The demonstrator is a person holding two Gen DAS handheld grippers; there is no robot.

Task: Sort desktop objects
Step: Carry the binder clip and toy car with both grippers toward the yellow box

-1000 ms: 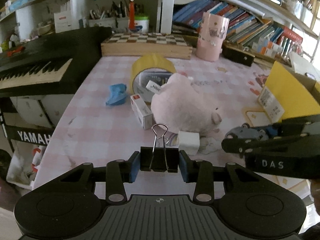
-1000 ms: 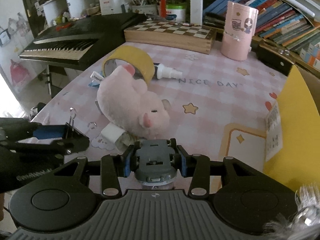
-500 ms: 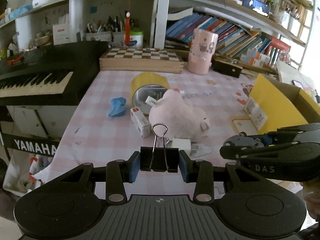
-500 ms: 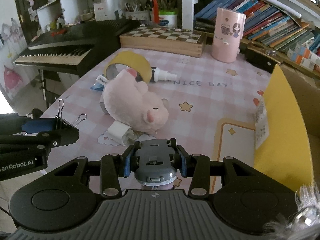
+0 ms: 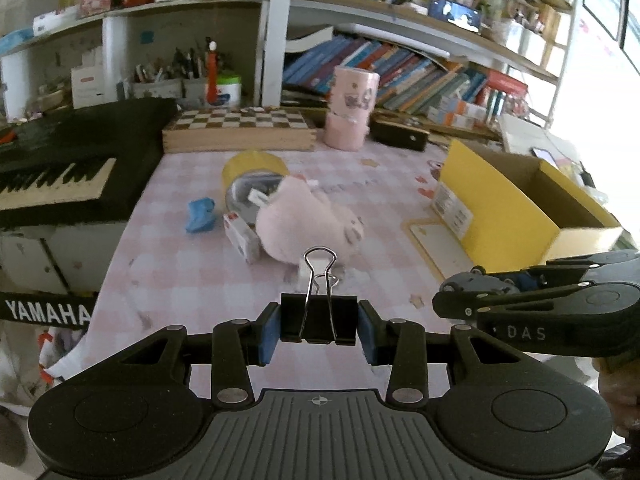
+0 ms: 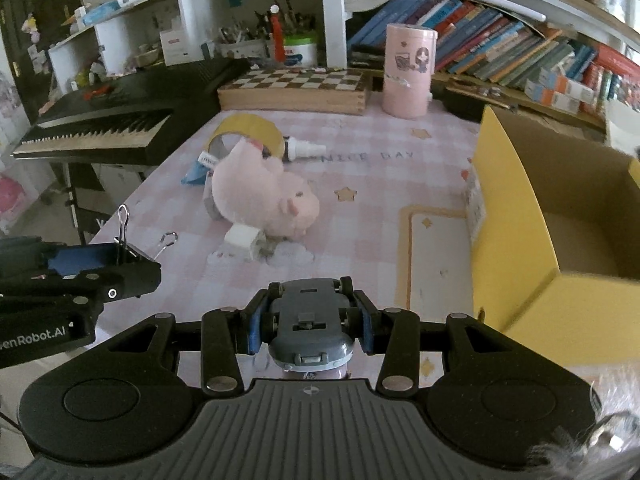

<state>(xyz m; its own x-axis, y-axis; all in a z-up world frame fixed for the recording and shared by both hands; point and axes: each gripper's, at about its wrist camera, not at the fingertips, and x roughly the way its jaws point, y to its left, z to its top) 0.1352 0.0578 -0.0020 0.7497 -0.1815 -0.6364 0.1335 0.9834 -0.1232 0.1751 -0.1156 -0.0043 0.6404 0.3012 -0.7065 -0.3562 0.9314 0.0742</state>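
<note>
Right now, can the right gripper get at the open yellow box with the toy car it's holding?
Probably yes. The right gripper, shut on the toy car, sits just left of the yellow box; the box top is open and nothing stands between them.

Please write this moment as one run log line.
left gripper: holds binder clip | right gripper: holds toy car | yellow box: open

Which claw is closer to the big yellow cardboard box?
Right. The right claw, shut on a grey toy car, is just beside the yellow cardboard box. The left claw, shut on a black binder clip, is farther off on the keyboard side.
</note>
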